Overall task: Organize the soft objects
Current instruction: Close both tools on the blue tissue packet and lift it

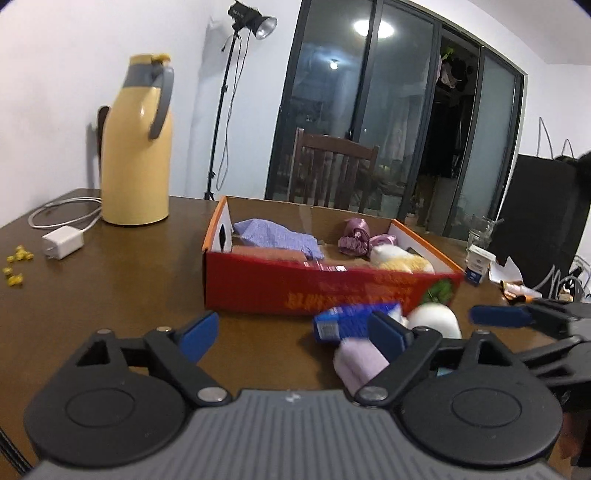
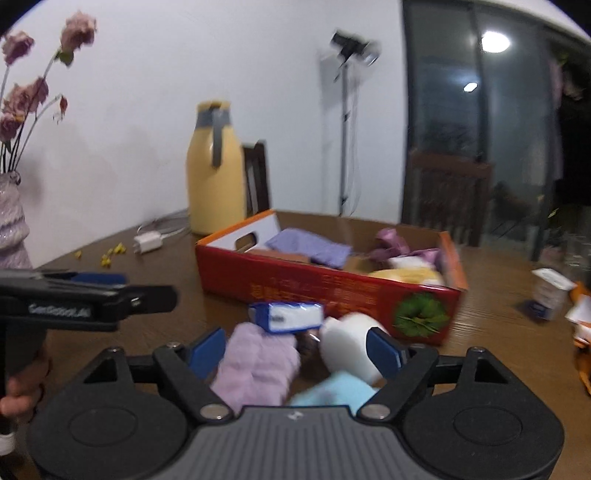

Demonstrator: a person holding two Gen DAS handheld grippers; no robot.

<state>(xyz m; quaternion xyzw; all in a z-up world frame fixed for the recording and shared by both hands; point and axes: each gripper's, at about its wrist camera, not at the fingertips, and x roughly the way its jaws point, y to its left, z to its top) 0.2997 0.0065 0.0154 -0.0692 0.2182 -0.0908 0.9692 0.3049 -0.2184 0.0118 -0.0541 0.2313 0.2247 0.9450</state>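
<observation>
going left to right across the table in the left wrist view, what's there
yellow bits → white charger → yellow thermos jug → red cardboard box → small white carton → right gripper at the right edge

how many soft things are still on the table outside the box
3 visible: a lilac cloth, a light blue cloth beside it, and a white roll. Others may hide behind the gripper.

A ceiling lamp's reflection (image 1: 372,28) glares in the dark glass door (image 1: 369,110) beyond my tongs. The room is evenly lit, both views bow at their edges, and the right view smears with blur.
</observation>
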